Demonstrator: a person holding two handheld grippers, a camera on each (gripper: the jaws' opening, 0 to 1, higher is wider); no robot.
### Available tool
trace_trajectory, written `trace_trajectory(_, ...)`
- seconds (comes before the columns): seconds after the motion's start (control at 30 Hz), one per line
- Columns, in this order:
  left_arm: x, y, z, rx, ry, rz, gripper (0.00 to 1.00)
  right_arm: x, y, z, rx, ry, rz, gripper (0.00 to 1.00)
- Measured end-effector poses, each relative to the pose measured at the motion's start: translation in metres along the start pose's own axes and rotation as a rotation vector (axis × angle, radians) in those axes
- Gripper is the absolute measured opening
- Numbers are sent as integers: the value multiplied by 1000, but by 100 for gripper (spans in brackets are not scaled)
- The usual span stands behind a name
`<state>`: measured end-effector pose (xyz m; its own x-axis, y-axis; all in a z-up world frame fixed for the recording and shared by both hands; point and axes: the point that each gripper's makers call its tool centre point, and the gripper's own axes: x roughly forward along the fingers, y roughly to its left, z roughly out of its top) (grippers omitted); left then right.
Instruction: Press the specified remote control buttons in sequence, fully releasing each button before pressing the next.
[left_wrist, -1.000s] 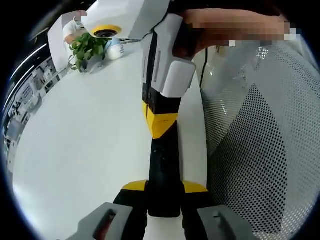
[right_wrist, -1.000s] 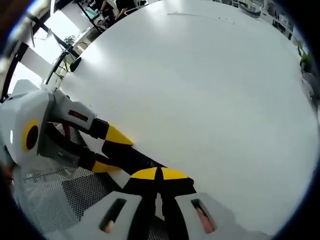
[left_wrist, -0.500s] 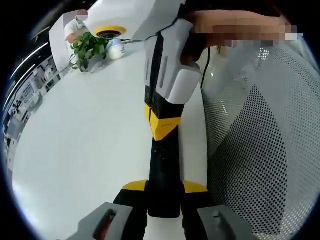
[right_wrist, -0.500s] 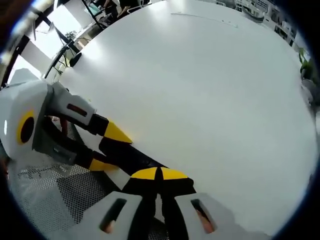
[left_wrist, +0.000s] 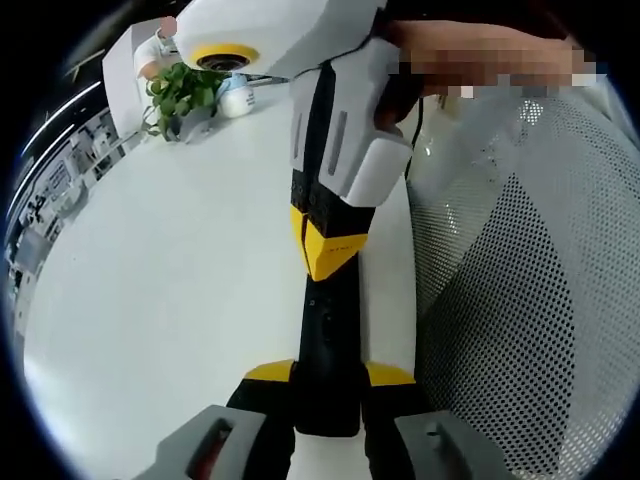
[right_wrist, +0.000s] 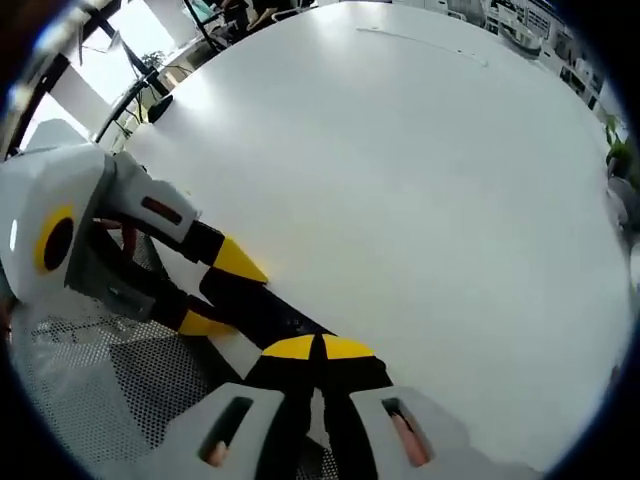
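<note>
Gripped at the near end by the left gripper (left_wrist: 328, 376), jaws clamped on the slim black remote (left_wrist: 325, 325). Long axis running straight away from those jaws, out over the near right edge of the white worktop (left_wrist: 160, 300), beside a mesh chair back (left_wrist: 520, 320).

Met from the far end by the right gripper (left_wrist: 330, 250), jaws together, yellow tips resting on the top face of the remote partway along. Judged to be pressing, or about to; contact looks made, though no button legible under the tips. Clearly the nearer tool for the press, with the left one only steadying.

From the left gripper view: full length of the remote, plus a potted plant (left_wrist: 180, 92) at the far left. From the right gripper view: closed tips over the remote's dark body, left jaws straddling it from the left, and open worktop beyond.
</note>
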<state>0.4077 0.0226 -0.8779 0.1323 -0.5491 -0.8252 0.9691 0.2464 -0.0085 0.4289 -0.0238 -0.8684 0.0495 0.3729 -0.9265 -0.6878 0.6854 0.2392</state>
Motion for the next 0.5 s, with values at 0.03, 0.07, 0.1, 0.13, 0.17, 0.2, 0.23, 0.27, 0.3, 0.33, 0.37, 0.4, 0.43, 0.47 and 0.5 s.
trace_trajectory(0.03, 0, 0, 0, 1, 0, 0, 24, 0, 2, -1, 8, 5, 14, 0)
trace_trajectory(0.07, 0, 0, 0, 1, 1, 0, 24, 0, 4, -2, 18, 7, 29, 0)
trace_trajectory(0.1, 0, 0, 0, 2, 1, 0, 24, 0, 6, -2, 19, 10, 37, 0)
trace_trajectory(0.13, 0, 0, 0, 2, 1, 0, 24, 0, 7, -3, 18, 13, 46, 0)
trace_trajectory(0.17, 0, 0, 0, 3, 2, 1, 24, -1, 9, -4, 18, 17, 52, 0)
trace_trajectory(0.2, 1, 0, 0, 3, 2, 1, 24, -1, 10, -5, 14, 19, 51, 0)
trace_trajectory(0.23, 1, 1, 0, 3, 3, 1, 24, -1, 10, -5, 10, 19, 49, 0)
trace_trajectory(0.27, 1, 1, 0, 3, 3, 1, 24, -1, 10, -5, 3, 20, 44, 0)
trace_trajectory(0.3, 1, 1, 0, 4, 3, 1, 24, -1, 11, -5, -7, 21, 40, 0)
trace_trajectory(0.33, 1, 1, 0, 4, 3, 1, 24, 0, 11, -5, -15, 22, 37, 0)
trace_trajectory(0.37, 1, 0, 0, 4, 3, 1, 24, 0, 11, -5, -20, 22, 34, 0)
trace_trajectory(0.4, 1, 0, 0, 5, 4, 2, 24, 0, 11, -5, -24, 24, 32, 0)
trace_trajectory(0.43, 1, 0, 0, 5, 4, 2, 25, 2, 11, -7, -34, 31, 30, 0)
trace_trajectory(0.47, 1, 0, 0, 4, 5, 3, 25, 1, 11, -7, -42, 30, 27, 0)
trace_trajectory(0.5, 1, 0, 0, 4, 5, 3, 25, 1, 11, -7, -43, 30, 24, 0)
